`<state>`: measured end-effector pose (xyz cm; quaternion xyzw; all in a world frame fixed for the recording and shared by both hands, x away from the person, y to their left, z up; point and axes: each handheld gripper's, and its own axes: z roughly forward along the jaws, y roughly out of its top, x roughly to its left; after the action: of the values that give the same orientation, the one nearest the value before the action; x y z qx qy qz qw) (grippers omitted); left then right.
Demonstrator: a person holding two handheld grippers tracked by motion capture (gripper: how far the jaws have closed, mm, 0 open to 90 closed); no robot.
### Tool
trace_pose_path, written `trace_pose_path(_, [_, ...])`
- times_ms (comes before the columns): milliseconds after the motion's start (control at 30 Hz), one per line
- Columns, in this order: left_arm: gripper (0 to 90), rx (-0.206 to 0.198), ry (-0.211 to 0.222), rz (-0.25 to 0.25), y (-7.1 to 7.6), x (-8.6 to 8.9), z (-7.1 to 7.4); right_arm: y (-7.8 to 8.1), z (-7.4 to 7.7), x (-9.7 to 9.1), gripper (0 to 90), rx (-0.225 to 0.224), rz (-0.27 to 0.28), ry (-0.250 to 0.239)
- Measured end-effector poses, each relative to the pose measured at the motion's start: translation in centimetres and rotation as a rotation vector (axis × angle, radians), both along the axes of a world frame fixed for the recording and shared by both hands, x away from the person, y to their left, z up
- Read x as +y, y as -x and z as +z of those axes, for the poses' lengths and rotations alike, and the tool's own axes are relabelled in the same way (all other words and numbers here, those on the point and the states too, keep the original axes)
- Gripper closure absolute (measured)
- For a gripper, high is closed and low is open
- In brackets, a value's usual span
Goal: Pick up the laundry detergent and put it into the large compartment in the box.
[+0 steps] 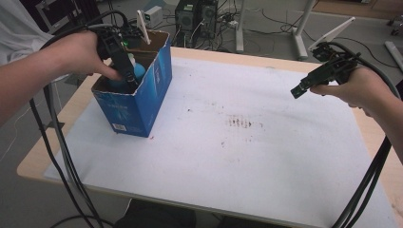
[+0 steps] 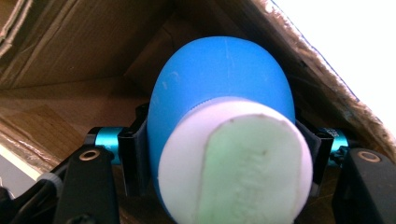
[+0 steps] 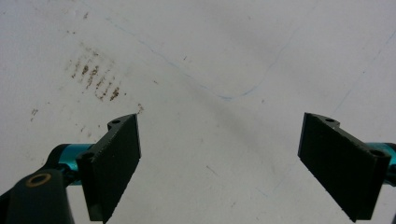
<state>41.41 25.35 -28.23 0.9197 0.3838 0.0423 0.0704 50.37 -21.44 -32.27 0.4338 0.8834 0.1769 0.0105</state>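
Two cardboard walls crowd the blue bottle (image 2: 219, 88).

1. The left gripper (image 1: 124, 71) is black, with a dark body and thick black cables trailing off past the table edge.
2. In the left gripper view its jaws are flat black blocks on turquoise metal cylinders, carried by black arms with brass-ringed screw holes.
3. The right gripper (image 3: 219, 163) has the same build: rectangular black pads with small screw holes, turquoise cylinders, and a brass-ringed pivot.
4. In the high view the right gripper trails a bundle of black cables.
5. The person wears a light grey short sleeve (image 1: 19, 28).
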Motion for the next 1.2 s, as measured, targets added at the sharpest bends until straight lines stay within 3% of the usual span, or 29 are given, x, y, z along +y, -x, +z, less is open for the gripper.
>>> trace_pose_path(733, [24.8, 0.007, -0.021, -0.026, 0.2, -0.1, 0.4, 0.1, 0.0, -0.3, 12.4, 0.004, -0.003, -0.004])
trace_pose_path(1200, [24.2, -0.016, -0.026, -0.074, 0.5, 0.1, 2.7, 0.2, 0.2, -0.5, 12.4, -0.003, -0.005, -0.011])
